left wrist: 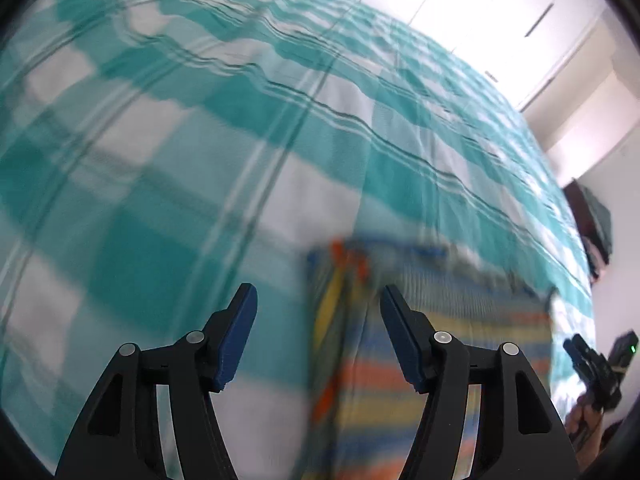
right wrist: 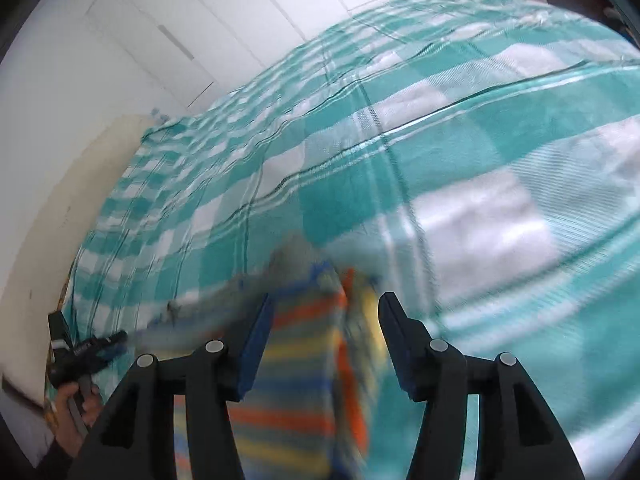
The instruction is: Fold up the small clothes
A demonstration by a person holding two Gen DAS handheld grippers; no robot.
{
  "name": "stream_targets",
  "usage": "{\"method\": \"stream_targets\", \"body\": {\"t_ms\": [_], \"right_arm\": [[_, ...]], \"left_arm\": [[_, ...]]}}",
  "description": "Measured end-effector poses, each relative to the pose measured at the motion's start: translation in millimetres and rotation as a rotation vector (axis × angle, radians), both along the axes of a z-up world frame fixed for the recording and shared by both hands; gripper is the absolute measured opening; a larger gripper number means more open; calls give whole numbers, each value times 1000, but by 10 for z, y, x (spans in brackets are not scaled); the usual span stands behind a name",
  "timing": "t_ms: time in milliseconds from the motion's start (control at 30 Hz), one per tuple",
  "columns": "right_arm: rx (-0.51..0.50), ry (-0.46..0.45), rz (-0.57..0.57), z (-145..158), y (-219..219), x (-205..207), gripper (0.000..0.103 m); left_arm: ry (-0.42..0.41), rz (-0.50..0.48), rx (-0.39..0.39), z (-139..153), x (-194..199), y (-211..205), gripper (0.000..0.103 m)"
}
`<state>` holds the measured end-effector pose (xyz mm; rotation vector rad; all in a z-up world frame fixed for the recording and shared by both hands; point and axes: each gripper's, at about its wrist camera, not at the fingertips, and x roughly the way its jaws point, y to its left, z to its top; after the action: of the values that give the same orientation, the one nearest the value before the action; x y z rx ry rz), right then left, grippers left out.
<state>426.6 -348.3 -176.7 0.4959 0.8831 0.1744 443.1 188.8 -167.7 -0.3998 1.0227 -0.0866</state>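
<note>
A small striped garment (left wrist: 448,344), in blue, yellow, orange and grey bands, lies flat on the teal and white checked bedspread (left wrist: 200,152). My left gripper (left wrist: 318,300) is open and empty, hovering over the garment's left edge. In the right wrist view the same garment (right wrist: 300,380) lies under my right gripper (right wrist: 324,308), which is open and empty above it. Both views are motion-blurred. The right gripper also shows at the far right of the left wrist view (left wrist: 592,360), and the left gripper at the far left of the right wrist view (right wrist: 88,348).
The bedspread (right wrist: 440,152) covers the whole bed. White wardrobe doors (left wrist: 500,8) stand beyond the far edge of the bed. A dark object (left wrist: 592,220) sits by the bed's right edge. A cream wall (right wrist: 60,184) runs along the left side.
</note>
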Motion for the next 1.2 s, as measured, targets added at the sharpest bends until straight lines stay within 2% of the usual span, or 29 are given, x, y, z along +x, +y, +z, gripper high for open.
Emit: {"method": "stream_targets", "body": {"t_ms": [67, 133, 233, 300, 367, 400, 433, 467, 533, 633, 767, 867, 900, 967, 1033, 1067, 1100, 1133, 1200], "right_arm": [[-50, 2, 102, 52, 35, -350, 55], [-76, 14, 202, 41, 127, -675, 55], [-126, 63, 326, -115, 366, -994, 55], [-164, 99, 348, -269, 505, -1049, 52], [-201, 126, 356, -353, 574, -1034, 25], [-217, 139, 349, -362, 581, -1028, 9], [-196, 139, 337, -344, 544, -1027, 9], [-184, 134, 326, -282, 506, -1036, 9], [-173, 107, 332, -101, 434, -1091, 8], [-157, 106, 340, -3, 326, -1137, 8], [-123, 208, 332, -347, 344, -1039, 8], [-80, 205, 290, -459, 362, -1018, 8], [-76, 202, 286, -458, 349, -1036, 9], [-72, 195, 283, -445, 333, -1065, 12], [-87, 197, 278, -388, 315, -1124, 29], [-105, 192, 272, -335, 305, -1177, 33], [-125, 181, 268, -284, 299, -1232, 43], [-155, 162, 261, -213, 295, -1306, 51], [-230, 131, 242, -77, 315, -1475, 53]], "left_arm": [[-26, -56, -8, 50, -565, 31, 67], [-35, -108, 5, 37, -935, -88, 69], [-52, -172, 40, -43, -1178, -337, 72], [-55, -190, 79, -119, -1191, -512, 72], [-77, -218, 134, -176, -1182, -690, 67], [-78, -234, 148, -181, -1191, -737, 32], [-57, -263, 138, -207, -1159, -768, 6], [-33, -276, 101, -210, -1149, -739, 3], [-61, -290, 56, -112, -1188, -602, 3], [-33, -326, -7, -89, -1225, -353, 2], [61, -373, 47, -310, -1204, -290, 2], [57, -378, 83, -317, -1217, -380, 3], [63, -373, 101, -316, -1181, -400, 4], [100, -355, 151, -375, -1152, -431, 16], [111, -328, 177, -347, -1201, -429, 36], [101, -303, 190, -272, -1264, -425, 46], [92, -288, 196, -238, -1308, -416, 65], [69, -268, 203, -167, -1391, -410, 77], [26, -238, 209, -45, -1594, -421, 84]]}}
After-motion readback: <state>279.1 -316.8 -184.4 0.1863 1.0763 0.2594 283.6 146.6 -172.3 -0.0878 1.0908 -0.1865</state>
